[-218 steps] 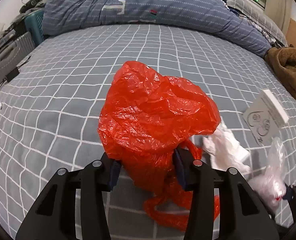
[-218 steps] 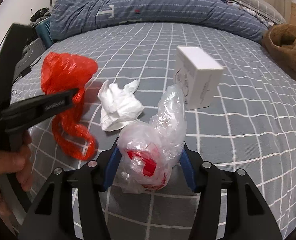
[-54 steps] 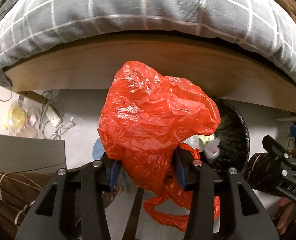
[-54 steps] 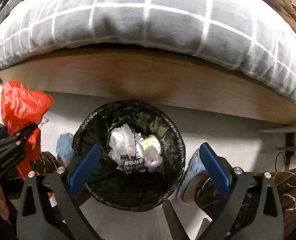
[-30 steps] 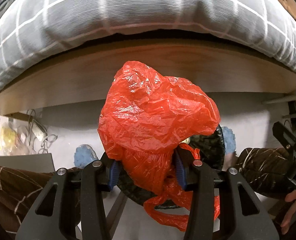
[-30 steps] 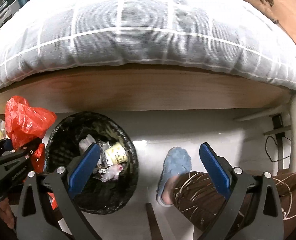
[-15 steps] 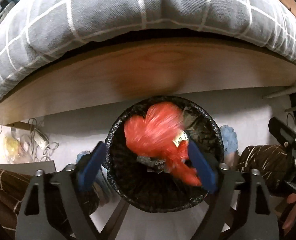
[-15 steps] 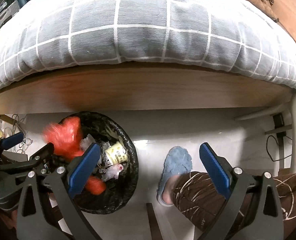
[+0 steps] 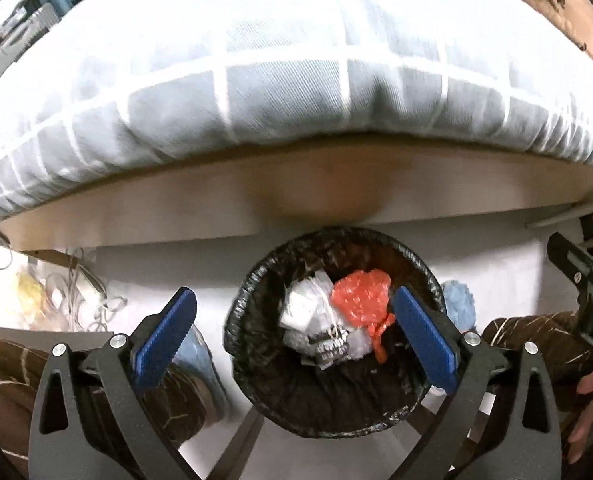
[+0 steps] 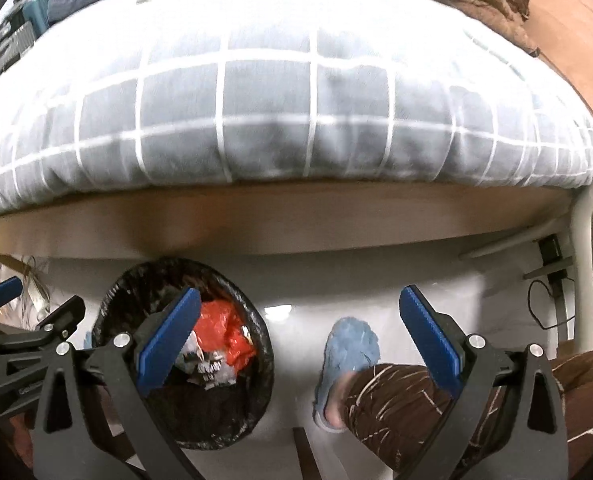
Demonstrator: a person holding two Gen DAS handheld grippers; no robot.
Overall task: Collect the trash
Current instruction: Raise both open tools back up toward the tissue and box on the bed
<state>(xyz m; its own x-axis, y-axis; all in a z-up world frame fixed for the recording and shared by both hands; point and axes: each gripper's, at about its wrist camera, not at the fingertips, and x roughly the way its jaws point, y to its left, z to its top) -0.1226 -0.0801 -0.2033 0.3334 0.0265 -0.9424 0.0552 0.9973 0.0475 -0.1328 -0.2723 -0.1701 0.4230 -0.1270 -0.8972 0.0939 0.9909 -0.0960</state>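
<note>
A round bin with a black liner point(image 9: 252, 384) stands on the floor by the bed. The red plastic bag point(image 9: 360, 300) lies inside it on white and printed scraps point(image 9: 308, 312). My left gripper point(image 9: 294, 330) hangs open and empty above the bin. My right gripper point(image 10: 296, 334) is open and empty, to the right of the bin point(image 10: 262, 376), above the floor. The red bag point(image 10: 224, 330) shows in that view too. The left gripper point(image 10: 24, 336) shows at its left edge.
The bed with its grey checked cover point(image 9: 280, 80) and wooden side board point(image 9: 316, 192) overhangs the bin. The person's legs and blue slippers point(image 10: 348, 348) stand on both sides of the bin. Cables point(image 9: 80, 292) lie on the floor at left.
My left gripper opened and let go of the red bag, which fell and now rests in the bin. Both grippers have lifted a little; the right one stays open.
</note>
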